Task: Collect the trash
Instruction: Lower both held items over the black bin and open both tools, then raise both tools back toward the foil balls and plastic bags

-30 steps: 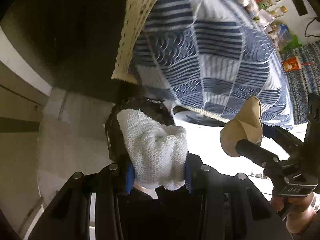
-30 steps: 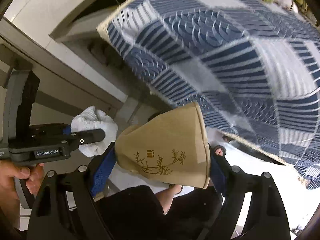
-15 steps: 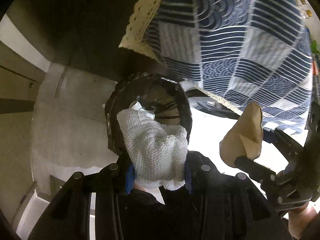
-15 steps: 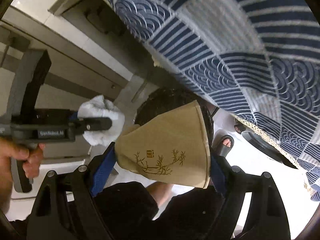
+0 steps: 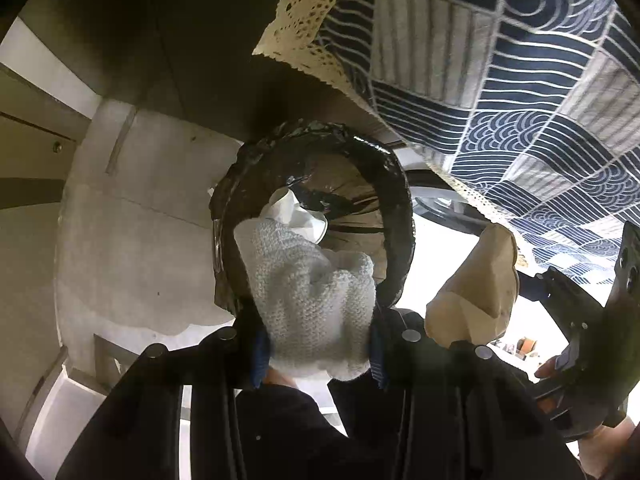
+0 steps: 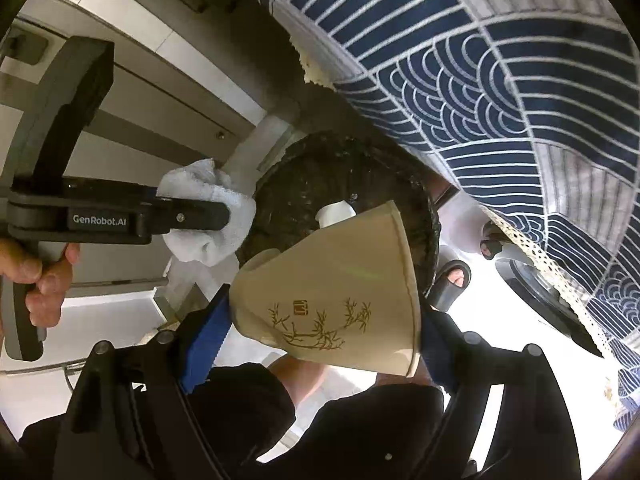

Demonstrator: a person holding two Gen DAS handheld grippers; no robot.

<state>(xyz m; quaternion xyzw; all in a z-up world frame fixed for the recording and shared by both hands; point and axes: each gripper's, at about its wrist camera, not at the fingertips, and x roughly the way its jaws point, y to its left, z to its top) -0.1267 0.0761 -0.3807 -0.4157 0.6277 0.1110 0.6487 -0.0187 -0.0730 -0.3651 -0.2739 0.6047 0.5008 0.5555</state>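
My left gripper (image 5: pixel 316 340) is clamped on a crumpled white paper towel (image 5: pixel 312 292), blue pads pinching it from both sides, wad bulging out past the fingertips. My right gripper (image 6: pixel 324 340) is clamped on a tan paper cup (image 6: pixel 332 296), wide grip, cup lying sideways between the blue pads, squashed a bit, rim to the right, bamboo print facing the camera. In the left wrist view the same cup (image 5: pixel 476 292) shows at right, dented, held by the other tool. In the right wrist view the towel (image 6: pixel 208 216) shows at left, pinched in the black fingers of the left tool, my left hand (image 6: pixel 40 276) wrapped round its handle. Below me dark clothing, a bare leg, and toes in a sandal (image 6: pixel 452 280) on the pale floor (image 5: pixel 132 240). Just beyond both grippers sits the trash bin (image 5: pixel 312 216), round, black bag liner over the rim, mouth open toward me; the towel hangs over its near edge, the cup over its near right side. Inside the bin a white crumpled piece (image 5: pixel 296 216) lies already. Farther back, a blue-and-white patterned tablecloth (image 5: pixel 500 80) with a cream lace hem (image 5: pixel 304 12) hangs above the bin, dark space under the table. Grey cabinet fronts (image 6: pixel 132 92) at far left.
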